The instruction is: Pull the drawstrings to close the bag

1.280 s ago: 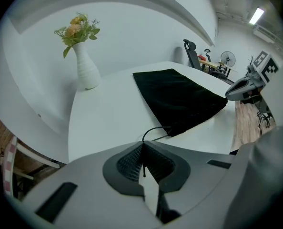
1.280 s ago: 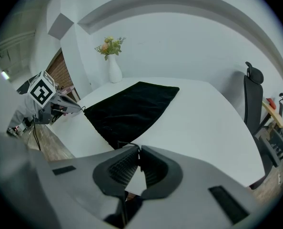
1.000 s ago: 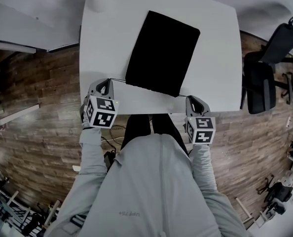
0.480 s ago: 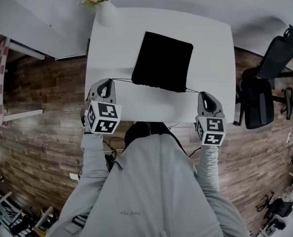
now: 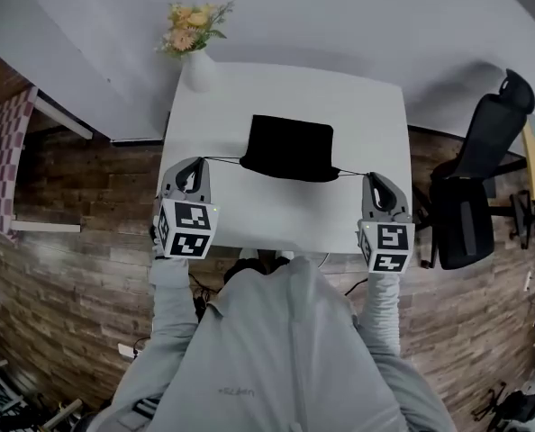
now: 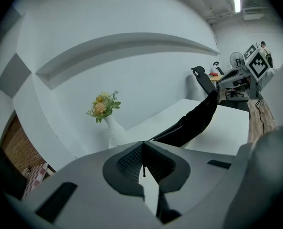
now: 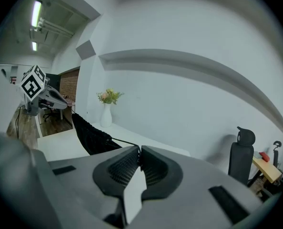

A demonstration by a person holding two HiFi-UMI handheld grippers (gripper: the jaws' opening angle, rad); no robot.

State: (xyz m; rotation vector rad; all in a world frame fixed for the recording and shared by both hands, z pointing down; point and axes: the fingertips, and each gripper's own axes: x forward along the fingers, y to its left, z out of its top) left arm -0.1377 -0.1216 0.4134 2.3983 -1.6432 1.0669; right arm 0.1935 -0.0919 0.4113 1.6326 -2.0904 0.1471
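A black drawstring bag (image 5: 290,148) hangs lifted over the white table (image 5: 276,210), its mouth stretched between two taut thin drawstrings. My left gripper (image 5: 193,167) is shut on the left drawstring (image 5: 221,159) at the table's left side. My right gripper (image 5: 376,184) is shut on the right drawstring (image 5: 350,173) at the right side. In the left gripper view the bag (image 6: 194,123) slants up to the right beyond the closed jaws, with a bit of cord (image 6: 143,171) between the pads. In the right gripper view the bag (image 7: 90,136) hangs left of the jaws and the cord (image 7: 125,142) runs into them.
A white vase of flowers (image 5: 195,48) stands at the table's far left corner. A black office chair (image 5: 479,174) sits right of the table. Brick-patterned floor lies on both sides, and a white wall behind.
The bag went from lying flat to being lifted and bunched narrower at its mouth. Both grippers moved apart and slightly up, tightening the strings.
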